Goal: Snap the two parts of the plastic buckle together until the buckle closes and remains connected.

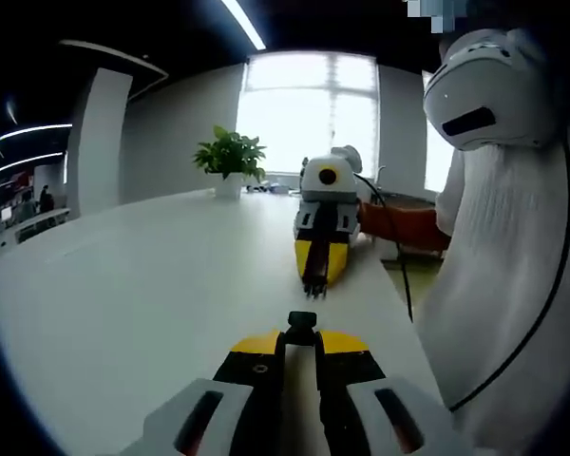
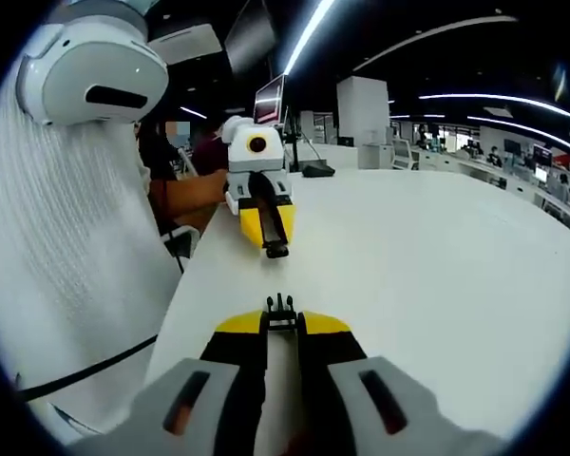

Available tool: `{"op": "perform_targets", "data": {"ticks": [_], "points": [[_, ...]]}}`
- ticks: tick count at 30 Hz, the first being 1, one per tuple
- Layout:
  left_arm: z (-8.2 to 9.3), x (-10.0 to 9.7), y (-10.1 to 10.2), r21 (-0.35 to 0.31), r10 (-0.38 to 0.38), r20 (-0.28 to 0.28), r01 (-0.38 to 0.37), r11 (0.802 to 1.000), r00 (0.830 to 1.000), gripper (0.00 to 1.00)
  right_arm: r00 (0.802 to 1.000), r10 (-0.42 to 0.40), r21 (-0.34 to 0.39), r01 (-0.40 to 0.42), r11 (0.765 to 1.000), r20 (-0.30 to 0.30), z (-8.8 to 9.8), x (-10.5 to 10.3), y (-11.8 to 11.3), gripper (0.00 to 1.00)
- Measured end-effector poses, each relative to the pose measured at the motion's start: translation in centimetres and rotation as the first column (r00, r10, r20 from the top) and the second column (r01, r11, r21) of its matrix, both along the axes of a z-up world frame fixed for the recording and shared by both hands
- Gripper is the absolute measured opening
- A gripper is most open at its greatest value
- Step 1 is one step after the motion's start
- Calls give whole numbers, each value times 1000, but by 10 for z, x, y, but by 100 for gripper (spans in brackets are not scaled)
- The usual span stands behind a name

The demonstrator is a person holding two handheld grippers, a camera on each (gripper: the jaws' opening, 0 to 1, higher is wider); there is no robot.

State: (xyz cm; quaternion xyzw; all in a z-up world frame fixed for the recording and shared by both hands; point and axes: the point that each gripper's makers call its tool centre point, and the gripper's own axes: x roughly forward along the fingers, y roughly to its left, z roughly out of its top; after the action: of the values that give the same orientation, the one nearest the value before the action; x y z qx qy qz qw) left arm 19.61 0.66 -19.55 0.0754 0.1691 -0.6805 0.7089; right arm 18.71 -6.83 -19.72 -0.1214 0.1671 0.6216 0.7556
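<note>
Buckle halves (image 1: 301, 326) (image 2: 280, 308) in facing tongs' tips

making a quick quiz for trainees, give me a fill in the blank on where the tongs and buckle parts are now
1. Each tongs grips one black buckle part, and the two parts are ____ joined.
2. In the left gripper view, the left tongs hold the socket half facing the ____ tongs.
3. The pronged half sits in the right tongs, above a ____ table.
4. A potted ____ stands on the table's far end.

Missing words: not yet; right; white; plant
</note>
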Motion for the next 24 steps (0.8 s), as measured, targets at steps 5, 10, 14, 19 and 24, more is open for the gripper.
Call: {"op": "perform_targets", "data": {"ticks": [5, 10, 14, 19, 24], "points": [[-2, -5, 0, 14, -20, -1, 20, 1000, 1000, 12, 1000, 13, 2, -13, 1000, -5, 0, -5, 4, 13], [-6, -8, -1, 36, -31, -1, 31, 999, 1000, 12, 1000, 18, -3, -17, 1000, 6, 0, -6, 7, 13], [-7, -9, 0, 46, -34, -1, 34, 998, 999, 12, 1000, 22, -3, -22, 1000, 13, 1, -7, 9, 13], [-9, -11, -1, 56, -42, -1, 42, 998, 999, 12, 999, 33, -13, -33, 999, 24, 0, -11, 14, 13], [-9, -13, -3, 54, -49, -1, 49, 997, 999, 12, 999, 34, -13, -34, 999, 32, 0, -14, 17, 13]]}}
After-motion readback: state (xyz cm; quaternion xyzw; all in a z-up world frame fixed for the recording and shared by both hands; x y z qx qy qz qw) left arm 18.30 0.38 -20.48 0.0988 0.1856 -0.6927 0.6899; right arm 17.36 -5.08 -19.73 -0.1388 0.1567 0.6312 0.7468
